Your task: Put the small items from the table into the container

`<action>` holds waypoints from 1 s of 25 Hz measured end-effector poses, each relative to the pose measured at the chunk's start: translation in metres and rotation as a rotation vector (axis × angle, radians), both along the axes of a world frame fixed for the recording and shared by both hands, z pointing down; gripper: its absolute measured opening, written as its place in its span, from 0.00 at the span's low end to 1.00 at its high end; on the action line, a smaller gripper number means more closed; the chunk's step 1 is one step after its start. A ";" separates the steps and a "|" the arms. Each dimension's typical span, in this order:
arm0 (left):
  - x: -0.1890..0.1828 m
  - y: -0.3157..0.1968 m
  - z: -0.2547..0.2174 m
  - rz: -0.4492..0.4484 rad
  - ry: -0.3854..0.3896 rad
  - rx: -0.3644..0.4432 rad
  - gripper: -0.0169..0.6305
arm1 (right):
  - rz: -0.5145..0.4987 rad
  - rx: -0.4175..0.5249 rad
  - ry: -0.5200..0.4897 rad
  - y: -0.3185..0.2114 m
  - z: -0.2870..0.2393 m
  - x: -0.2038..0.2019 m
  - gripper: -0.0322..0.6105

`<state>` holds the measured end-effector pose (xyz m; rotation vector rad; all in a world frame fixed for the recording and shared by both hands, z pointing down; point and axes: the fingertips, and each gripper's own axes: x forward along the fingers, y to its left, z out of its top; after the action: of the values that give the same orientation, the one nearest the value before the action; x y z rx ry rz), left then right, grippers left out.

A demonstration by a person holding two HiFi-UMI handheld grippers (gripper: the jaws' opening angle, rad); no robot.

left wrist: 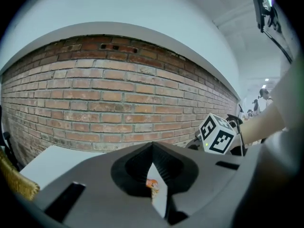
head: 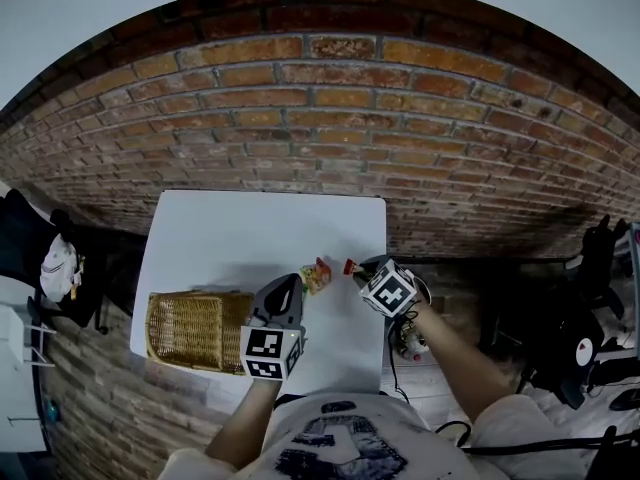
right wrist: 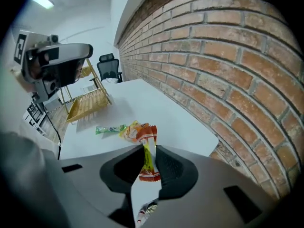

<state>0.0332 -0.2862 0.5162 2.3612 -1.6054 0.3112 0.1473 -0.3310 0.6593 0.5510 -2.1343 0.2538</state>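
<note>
The packet [right wrist: 148, 167] is a thin, flat sachet, crinkly foil, yellow down the middle with red ends. It's pinched upright between the right gripper's [right wrist: 149, 148] ribbed black jaws, which are clamped tight on it. It sits over the near right part of the table [head: 250, 228], clear of the top.

Just past it, two more lie flat on the table: an orange packet [right wrist: 133, 131] that's glossy and a bit puffy, and a long, skinny green packet [right wrist: 108, 129] to its left. They're end to end and touching, as far as I can tell.

The left gripper [left wrist: 152, 145] has its jaw tips pressed together with nothing between them (the orange bit in the gap below the tips is just the packet lying on the table). It's near the front edge, between the packets and the basket.

The basket [head: 195, 333] is rectangular, tan woven wicker, at the near left corner of the table and hanging a bit over the edge. All I can see inside is the weave.

The tabletop is smooth, plain white. Behind it is a rough red brick wall [head: 330, 118] with pale mortar lines, and off to the left there's a black office chair [right wrist: 108, 65].
</note>
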 end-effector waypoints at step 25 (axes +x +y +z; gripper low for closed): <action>-0.084 0.122 -0.097 0.154 0.010 0.131 0.10 | 0.259 0.162 -0.169 0.142 -0.128 -0.084 0.19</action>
<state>-0.0509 -0.1645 0.4192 2.5873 -1.4844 0.2312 0.0630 -0.1886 0.5312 0.9315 -2.2576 0.2805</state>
